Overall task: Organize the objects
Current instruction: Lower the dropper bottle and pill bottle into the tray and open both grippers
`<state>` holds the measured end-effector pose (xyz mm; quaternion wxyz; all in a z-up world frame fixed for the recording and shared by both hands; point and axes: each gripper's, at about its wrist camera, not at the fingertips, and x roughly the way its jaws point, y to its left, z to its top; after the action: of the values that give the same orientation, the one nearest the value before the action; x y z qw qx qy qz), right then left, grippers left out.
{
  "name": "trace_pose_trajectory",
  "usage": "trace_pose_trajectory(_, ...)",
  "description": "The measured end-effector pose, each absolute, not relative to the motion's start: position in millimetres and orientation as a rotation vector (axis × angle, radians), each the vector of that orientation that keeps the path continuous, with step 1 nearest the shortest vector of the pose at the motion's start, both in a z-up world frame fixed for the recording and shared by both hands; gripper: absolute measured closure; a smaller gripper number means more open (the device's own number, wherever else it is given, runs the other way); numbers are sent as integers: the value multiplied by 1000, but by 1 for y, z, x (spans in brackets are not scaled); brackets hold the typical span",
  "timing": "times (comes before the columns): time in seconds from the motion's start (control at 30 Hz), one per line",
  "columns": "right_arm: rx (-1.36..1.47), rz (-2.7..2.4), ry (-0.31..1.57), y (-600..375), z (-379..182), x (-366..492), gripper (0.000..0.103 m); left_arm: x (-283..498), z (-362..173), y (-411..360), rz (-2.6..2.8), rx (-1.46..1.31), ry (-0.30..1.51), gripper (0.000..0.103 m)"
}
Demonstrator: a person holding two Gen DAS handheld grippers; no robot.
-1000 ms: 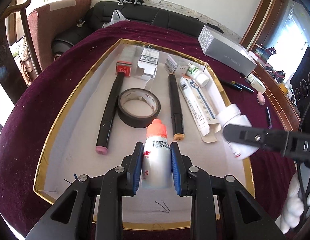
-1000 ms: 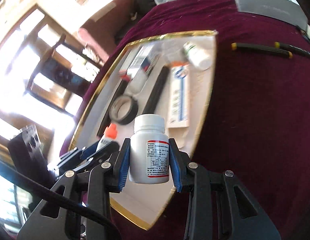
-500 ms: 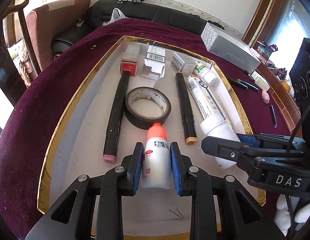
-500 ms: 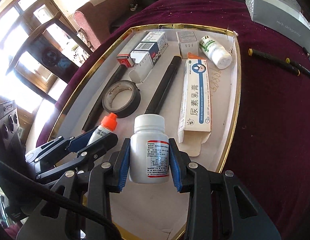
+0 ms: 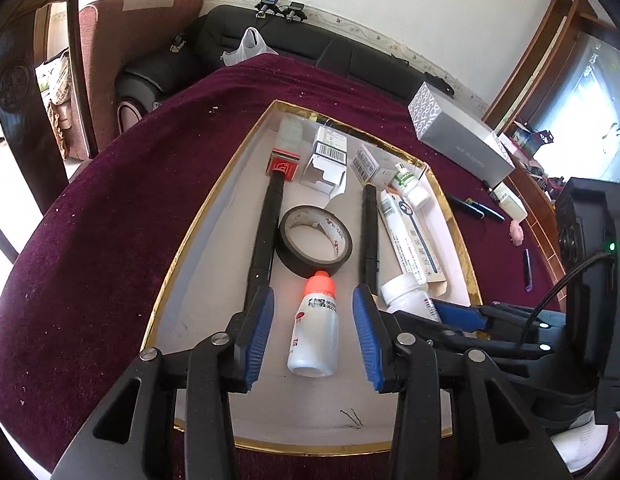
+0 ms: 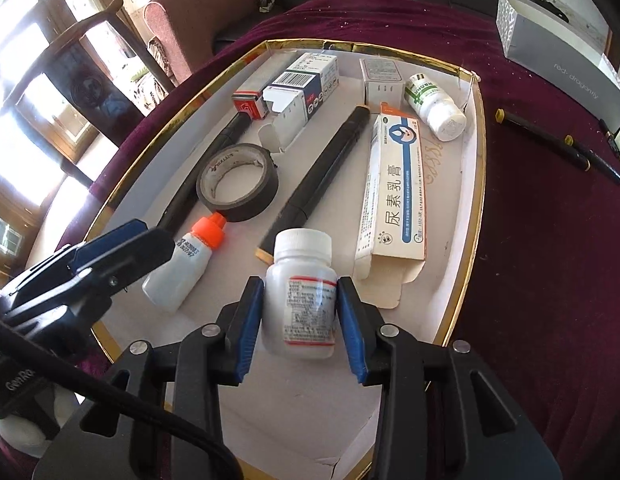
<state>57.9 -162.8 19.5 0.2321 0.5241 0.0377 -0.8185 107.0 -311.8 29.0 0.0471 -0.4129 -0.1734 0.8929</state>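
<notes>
Near the tray's (image 5: 181, 248) front edge, the left tongs (image 5: 313, 332) are opening, pads clear of the orange-capped dropper bottle (image 5: 314, 326) lying between them; beside it, the right tongs (image 6: 297, 312) are opening around the white pill bottle (image 6: 299, 296), pads still touching it.

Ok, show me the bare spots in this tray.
Widest bare floor: the tray's left strip, between its gold rim and the long black marker. Also free: the near end, between the dropper bottle and the near rim. A thin strip runs between the ointment box and the right wall. Far end and middle are crowded: boxes, tape roll, second marker.
</notes>
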Motion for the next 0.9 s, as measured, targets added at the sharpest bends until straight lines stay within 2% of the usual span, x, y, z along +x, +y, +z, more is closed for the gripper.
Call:
trace_pose_trajectory(0.2,1429,-2243,46,-155,26,60,66,114,36,-312,2731,-1246,-544,67)
trace_pose_trajectory(0.27,1420,-2252,38,-151,30,61,65,118,39,-313,2739,-1239,-551,62)
trace_pose_trajectory(0.47,1376,-2316,9,-130,43,69,59,126,49,-308,2757,-1212,-554,62)
trace_pose_trajectory(0.57,1342,-2373,26,-117,51,73,58,129,54,-301,2754,-1204,-538,62)
trace_pose_trajectory(0.63,1311,-2423,48,-108,58,77,54,130,58,-294,2754,-1198,-522,62)
trace_pose_trajectory(0.9,1162,-2639,148,-65,84,93,45,133,74,-256,2737,-1176,-409,62)
